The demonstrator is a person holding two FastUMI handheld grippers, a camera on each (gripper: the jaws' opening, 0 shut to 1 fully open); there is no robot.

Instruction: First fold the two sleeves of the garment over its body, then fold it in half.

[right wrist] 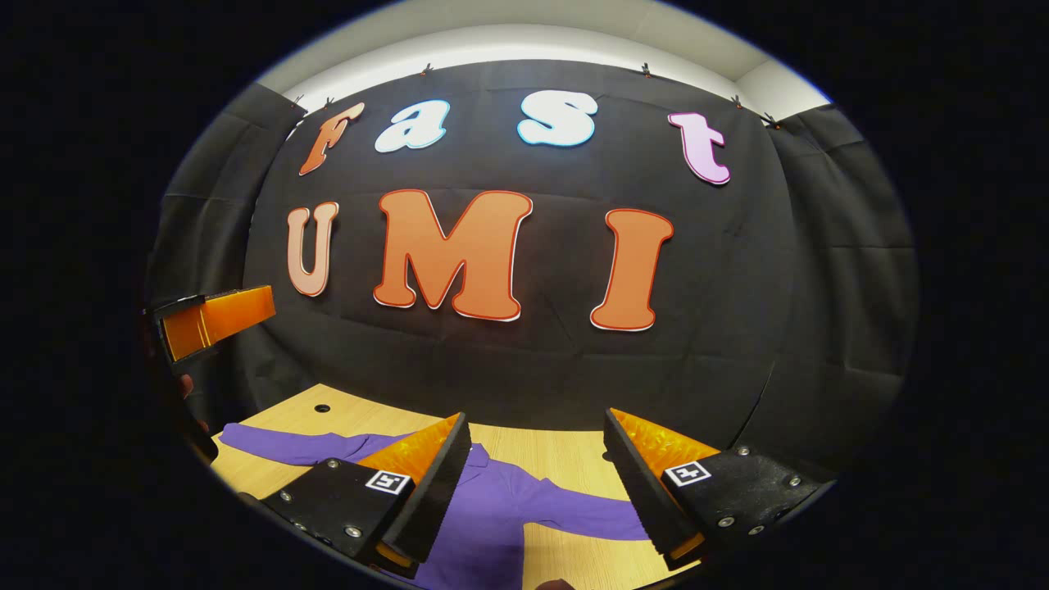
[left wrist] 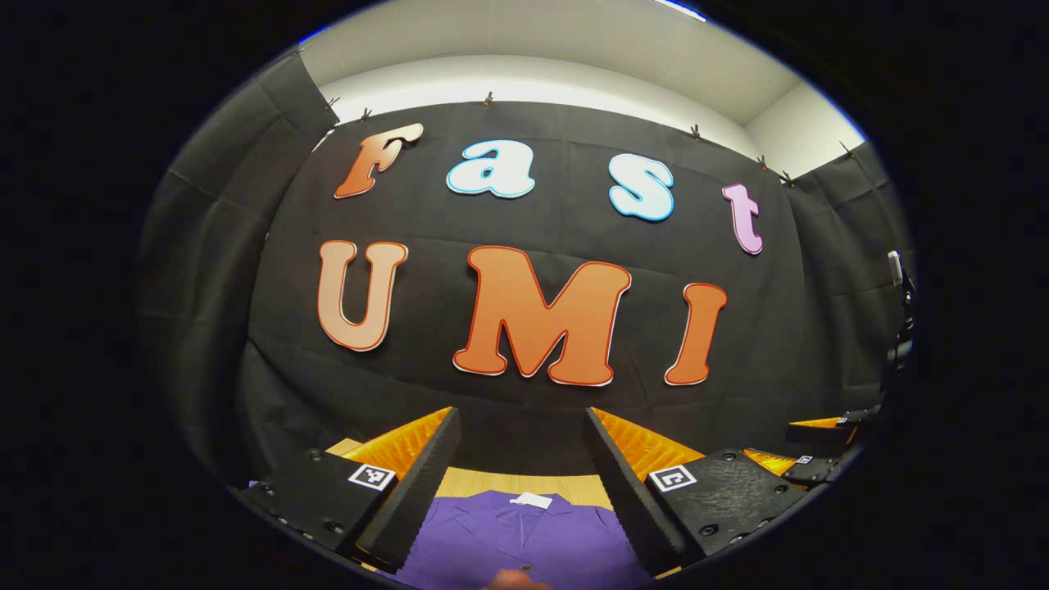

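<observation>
Left gripper view looks straight ahead at the booth's black cloth wall, with a pale ceiling above it. At the bottom, the left gripper has its two fingers spread wide apart, holding nothing. Between and below them lies a purple shirt on a light wooden table. Its collar points toward the wall, a small white tag sits at the neck, and a dark button shows on the front. Far to the right edge, part of the right gripper shows, raised above the table; whether it is open or closed cannot be told from here.

Right gripper view faces the same black wall from farther right. At the far left edge, one finger of the left gripper hangs in the air, well above the table. Below it, the shirt's left-hand sleeve stretches flat across the wood toward the table's edge, near a small dark hole in the tabletop. The shirt's body lies in the middle, partly behind the near fingers. The right gripper is open, its fingers well apart and gripping nothing, above the garment. The other sleeve runs out flat to the right, passing under the right-hand finger. Neither sleeve is folded over the body.
</observation>
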